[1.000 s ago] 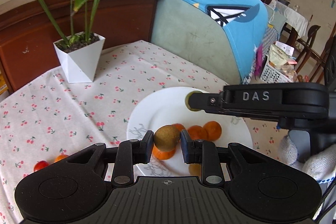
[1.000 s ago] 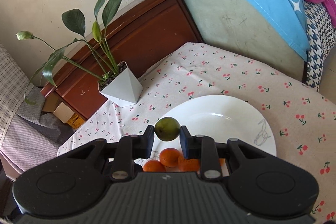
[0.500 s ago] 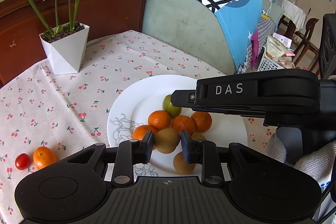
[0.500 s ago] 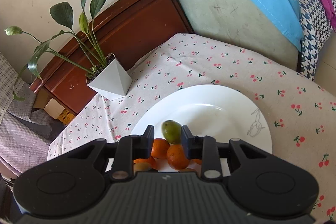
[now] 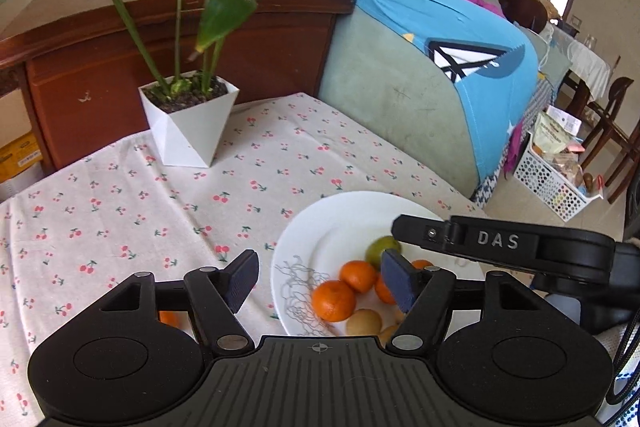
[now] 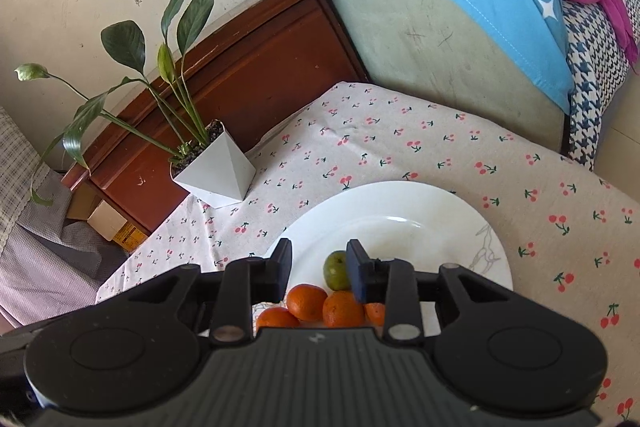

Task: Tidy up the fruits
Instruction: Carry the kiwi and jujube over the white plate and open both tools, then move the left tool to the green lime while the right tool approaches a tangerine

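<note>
A white plate (image 5: 320, 227) on the cherry-print tablecloth holds several oranges (image 5: 334, 299), brown kiwis (image 5: 363, 323) and a green fruit (image 5: 382, 250). My left gripper (image 5: 318, 285) is open and empty above the plate's left rim. My right gripper (image 6: 319, 269) is open over the plate (image 6: 400, 207); the green fruit (image 6: 337, 270) lies on the plate between its fingers, beside the oranges (image 6: 307, 301). The right gripper's finger also shows in the left wrist view (image 5: 416, 229), just right of the green fruit. An orange (image 5: 170, 319) lies on the cloth, partly hidden behind the left gripper.
A white pot with a leafy plant (image 5: 190, 123) stands at the table's back left. A brown wooden headboard (image 5: 100, 67) and a sofa with a blue cloth (image 5: 460, 59) lie behind. A white basket (image 5: 552, 183) sits on the floor at right.
My left gripper opened, left the kiwi on the plate and drew back to the left. My right gripper opened and released the green fruit onto the plate.
</note>
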